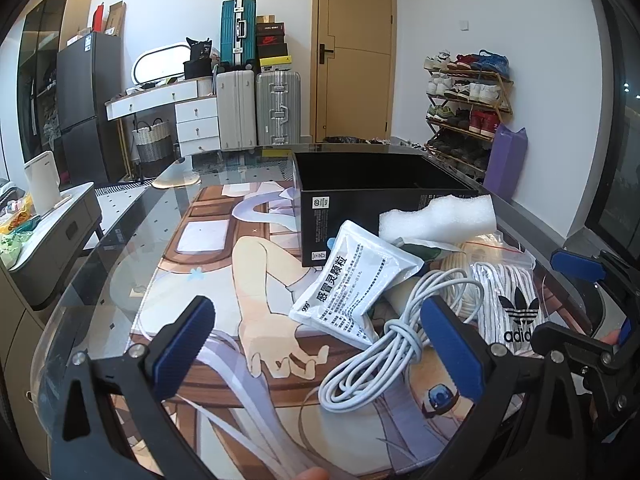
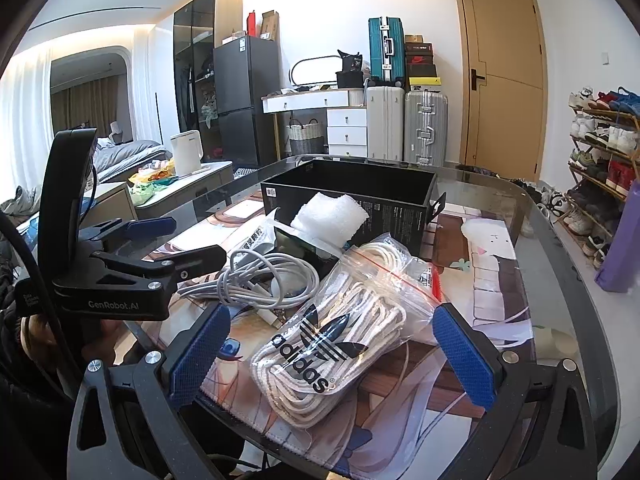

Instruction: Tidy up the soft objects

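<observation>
An open black box (image 1: pixel 380 184) (image 2: pixel 348 184) stands at the back of the printed mat. In front of it lie a white foam piece (image 1: pixel 436 216) (image 2: pixel 328 216), a white medicine pouch (image 1: pixel 352 280) (image 2: pixel 256 240), a coiled white cable (image 1: pixel 384 344) (image 2: pixel 260 276) and a clear Adidas bag of white laces (image 1: pixel 508 300) (image 2: pixel 328 336). My left gripper (image 1: pixel 320 348) (image 2: pixel 176 240) is open, its right finger beside the cable coil. My right gripper (image 2: pixel 330 356) (image 1: pixel 592 304) is open, with the lace bag lying between its fingers, untouched by the pads.
The glass table (image 1: pixel 120 232) curves away on the left and its rim (image 2: pixel 560 240) runs close on the right. A low cabinet with a white kettle (image 2: pixel 186 152) stands left of the table. Suitcases (image 1: pixel 256 108), a shoe rack (image 1: pixel 464 104) and a purple bag (image 2: pixel 620 240) stand beyond.
</observation>
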Action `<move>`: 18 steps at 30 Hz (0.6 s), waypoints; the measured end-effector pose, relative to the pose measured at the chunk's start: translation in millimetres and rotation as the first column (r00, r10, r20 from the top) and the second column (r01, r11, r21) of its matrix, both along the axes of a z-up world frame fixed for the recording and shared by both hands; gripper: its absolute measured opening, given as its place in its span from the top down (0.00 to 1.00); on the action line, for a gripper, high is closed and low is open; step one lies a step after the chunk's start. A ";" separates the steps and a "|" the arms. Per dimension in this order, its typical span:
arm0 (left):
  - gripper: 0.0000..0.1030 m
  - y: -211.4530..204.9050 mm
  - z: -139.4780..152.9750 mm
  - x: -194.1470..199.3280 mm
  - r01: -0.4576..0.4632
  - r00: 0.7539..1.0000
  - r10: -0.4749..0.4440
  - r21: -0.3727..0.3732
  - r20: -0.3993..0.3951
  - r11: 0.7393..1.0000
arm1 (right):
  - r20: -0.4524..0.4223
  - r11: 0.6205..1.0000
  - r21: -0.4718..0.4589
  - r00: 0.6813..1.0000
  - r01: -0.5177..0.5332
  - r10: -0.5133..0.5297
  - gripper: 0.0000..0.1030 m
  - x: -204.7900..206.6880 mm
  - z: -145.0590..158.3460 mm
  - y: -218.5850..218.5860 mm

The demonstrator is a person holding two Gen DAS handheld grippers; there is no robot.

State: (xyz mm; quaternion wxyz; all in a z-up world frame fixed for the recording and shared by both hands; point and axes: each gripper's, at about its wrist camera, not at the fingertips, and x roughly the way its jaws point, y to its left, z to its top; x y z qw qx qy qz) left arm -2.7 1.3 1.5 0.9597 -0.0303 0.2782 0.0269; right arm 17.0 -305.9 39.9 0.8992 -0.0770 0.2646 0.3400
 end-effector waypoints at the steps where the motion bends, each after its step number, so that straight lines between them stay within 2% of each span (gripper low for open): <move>1: 0.00 0.0 0.0 0.4 -0.001 1.000 0.001 0.000 -0.001 1.000 | -0.001 1.000 -0.001 1.000 0.001 -0.001 0.00 0.3 0.1 0.3; 18: 0.00 8.4 0.2 -0.4 -0.004 1.000 0.004 -0.009 0.014 1.000 | 0.014 1.000 -0.018 1.000 0.018 -0.018 0.00 -5.2 2.3 0.5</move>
